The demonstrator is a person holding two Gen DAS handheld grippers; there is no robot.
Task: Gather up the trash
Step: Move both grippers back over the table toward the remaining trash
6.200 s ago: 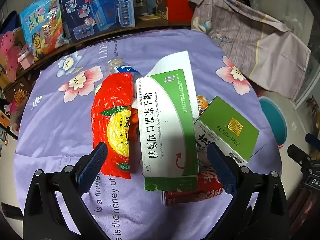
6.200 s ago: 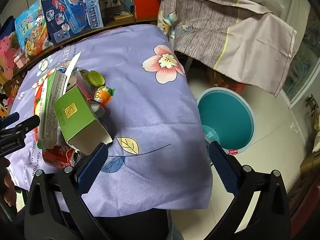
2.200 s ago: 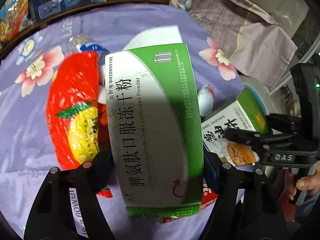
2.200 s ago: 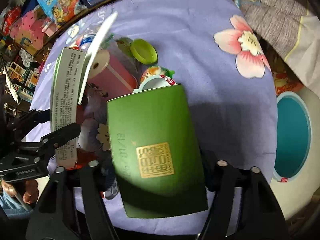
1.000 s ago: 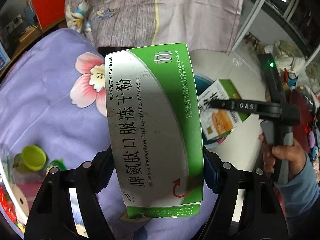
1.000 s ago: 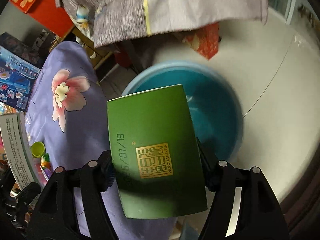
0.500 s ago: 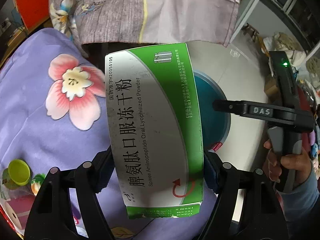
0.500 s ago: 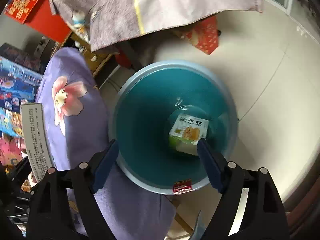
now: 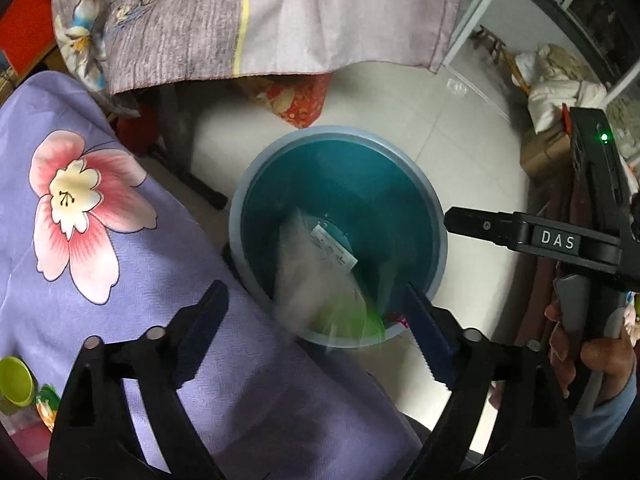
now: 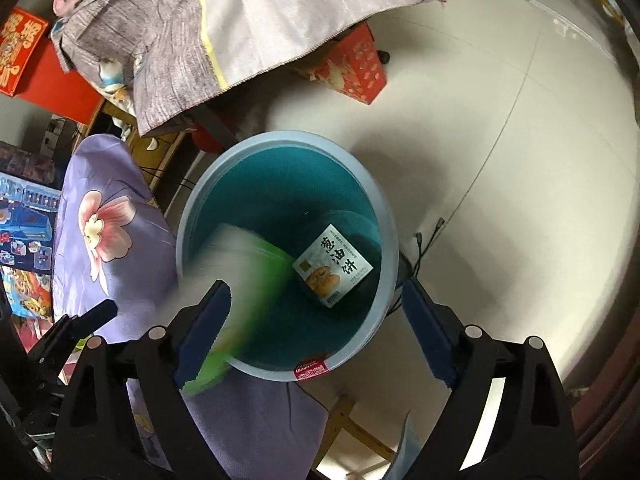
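A round teal bin [image 9: 340,136] stands on the floor beside the table. My left gripper [image 9: 316,332] hangs above its near rim, jaws opening. The large green-and-white medicine box [image 9: 320,280] has left the pads and is falling into the bin as a blur. My right gripper [image 10: 316,332] is also over the bin [image 10: 288,136], jaws opening, with nothing between them. The small green box [image 10: 332,268] lies face up on the bin's bottom. In the right wrist view the falling box [image 10: 244,276] blurs past the left finger. One finger [image 9: 500,228] of the right gripper, held by a hand [image 9: 600,352], reaches in from the right.
The purple flowered tablecloth [image 9: 100,240] hangs over the table edge next to the bin. A lilac-grey cloth [image 9: 280,20] drapes over furniture behind. A red patterned box [image 10: 352,68] sits on the tiled floor [image 10: 500,160]. A green cap [image 9: 14,380] lies on the table.
The left jaws have spread and the big green-and-white box has dropped from them towards the bin. The small green box, released half a second ago, now rests on the bin's bottom.
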